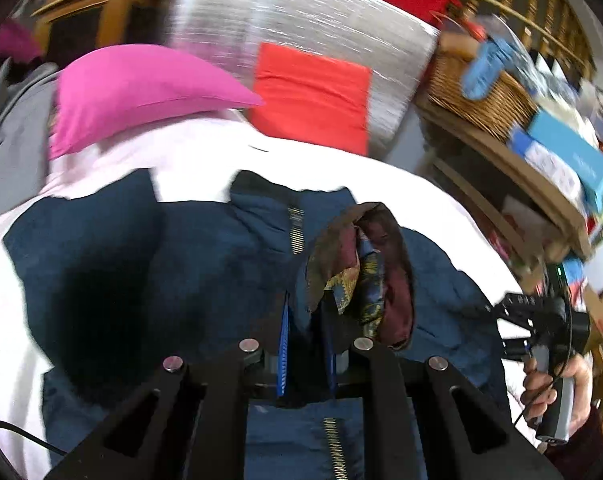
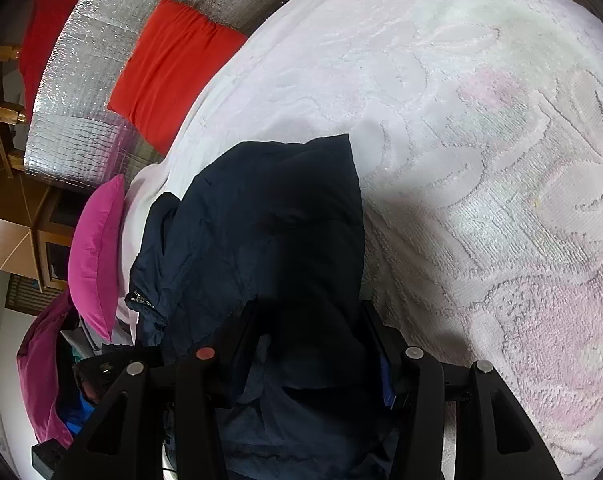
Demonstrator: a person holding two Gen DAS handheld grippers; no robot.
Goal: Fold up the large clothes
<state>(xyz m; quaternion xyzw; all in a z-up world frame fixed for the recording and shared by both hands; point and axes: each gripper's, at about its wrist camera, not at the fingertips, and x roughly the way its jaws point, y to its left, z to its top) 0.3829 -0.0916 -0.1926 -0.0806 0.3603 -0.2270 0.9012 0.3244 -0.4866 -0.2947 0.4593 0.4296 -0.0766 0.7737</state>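
A dark navy jacket (image 1: 205, 256) with a brass zipper lies spread on a white bedspread (image 1: 341, 172). My left gripper (image 1: 307, 344) is shut on the jacket's front edge near the zipper, and a patterned maroon and gold lining (image 1: 365, 276) bunches up just past the fingers. My right gripper (image 1: 513, 320) shows at the right of the left wrist view, held in a hand. In the right wrist view the jacket (image 2: 269, 224) drapes over my right gripper (image 2: 313, 344) and hides its fingertips; the fingers sit wide apart around the fabric.
A magenta pillow (image 1: 141, 92) and an orange pillow (image 1: 313, 96) lie at the head of the bed against a silver foil panel (image 1: 301, 12). A wicker basket (image 1: 477, 92) and cluttered wooden shelves stand to the right. The white floral bedspread (image 2: 481, 160) stretches right of the jacket.
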